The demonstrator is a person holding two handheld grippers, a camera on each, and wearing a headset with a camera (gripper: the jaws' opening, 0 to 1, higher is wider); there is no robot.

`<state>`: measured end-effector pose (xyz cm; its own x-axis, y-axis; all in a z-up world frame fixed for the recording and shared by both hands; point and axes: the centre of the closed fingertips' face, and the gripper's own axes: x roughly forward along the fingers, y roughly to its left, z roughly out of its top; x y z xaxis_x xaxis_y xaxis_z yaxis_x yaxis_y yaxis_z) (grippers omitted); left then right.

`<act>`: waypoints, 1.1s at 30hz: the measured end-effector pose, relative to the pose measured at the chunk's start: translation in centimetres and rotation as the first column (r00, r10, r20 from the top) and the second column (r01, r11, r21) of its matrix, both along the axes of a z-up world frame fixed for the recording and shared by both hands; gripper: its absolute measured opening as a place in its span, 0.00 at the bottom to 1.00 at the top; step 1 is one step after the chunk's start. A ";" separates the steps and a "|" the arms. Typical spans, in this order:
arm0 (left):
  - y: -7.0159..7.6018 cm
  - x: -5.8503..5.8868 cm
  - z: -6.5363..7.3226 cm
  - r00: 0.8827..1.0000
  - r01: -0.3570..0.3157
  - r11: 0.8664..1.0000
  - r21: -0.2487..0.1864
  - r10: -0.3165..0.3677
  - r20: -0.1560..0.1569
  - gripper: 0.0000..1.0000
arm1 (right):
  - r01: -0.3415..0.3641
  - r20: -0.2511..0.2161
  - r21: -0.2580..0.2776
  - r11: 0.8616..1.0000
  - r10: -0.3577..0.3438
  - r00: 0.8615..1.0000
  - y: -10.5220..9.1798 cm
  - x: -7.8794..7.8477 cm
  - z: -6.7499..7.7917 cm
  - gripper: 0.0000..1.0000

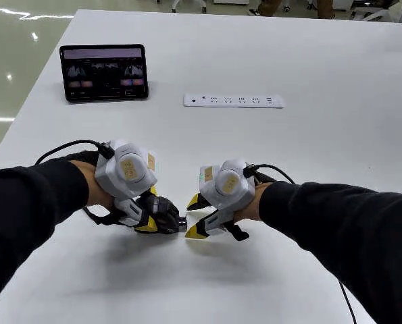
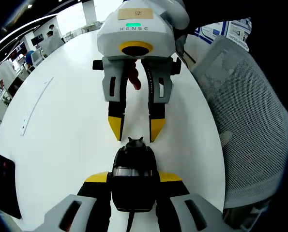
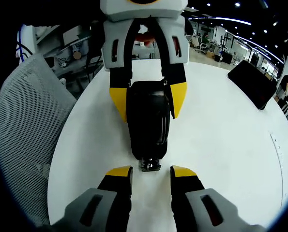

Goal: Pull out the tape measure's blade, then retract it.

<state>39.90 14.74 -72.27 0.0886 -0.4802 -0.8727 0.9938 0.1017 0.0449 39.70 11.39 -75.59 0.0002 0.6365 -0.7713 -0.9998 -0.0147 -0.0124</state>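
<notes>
A broad white table (image 1: 288, 54) takes up most of the head view. A grey mesh chair (image 2: 250, 121) stands at its edge, seen in both gripper views. Two arms in black sleeves (image 1: 32, 196) reach in over the near end of the table, each hand holding a gripper.

Far back on the left a dark tablet (image 1: 104, 71) stands propped up with its screen lit. To its right, well apart from it, a long white power strip (image 1: 233, 100) lies flat.

The two grippers face each other tip to tip over the near part of the table. The left claw (image 2: 134, 178) is clamped on a black tape measure (image 3: 146, 116), with a yellow-tipped jaw pressed against each side of the case. The case points toward the other gripper. Whether it rests on the table or hangs just above it cannot be told.

The right claw (image 1: 193, 217) stands partly open, with a gap between its yellow tips and nothing in its grip. The small metal hook (image 3: 150, 165) on the end of the blade sits at the mouth of the case. It lies in the gap between the right claw's jaws, close to both tips, and neither tip appears to touch it.
</notes>
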 end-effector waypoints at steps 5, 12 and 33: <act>-0.1 -0.1 0.0 1.000 -0.001 1.000 0.006 0.001 0.001 0.32 | 0.008 0.000 -0.001 1.000 -0.008 1.000 0.3 0.5 -0.1 0.19; -0.3 -0.1 0.0 1.000 -0.011 1.000 -0.003 0.011 -0.003 0.32 | -0.026 -0.011 -0.026 0.999 0.025 1.000 1.0 -0.1 -0.7 0.13; -0.3 0.1 -0.1 1.000 -0.012 1.000 -0.001 0.012 0.006 0.32 | 0.012 -0.028 -0.015 1.000 -0.013 1.000 -0.2 0.1 -0.5 0.09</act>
<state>40.01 14.40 -72.40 0.1001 -0.4798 -0.8716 0.9922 0.1141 0.0512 39.79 11.22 -76.11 -0.0137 0.6252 -0.7803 -0.9999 -0.0021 0.0159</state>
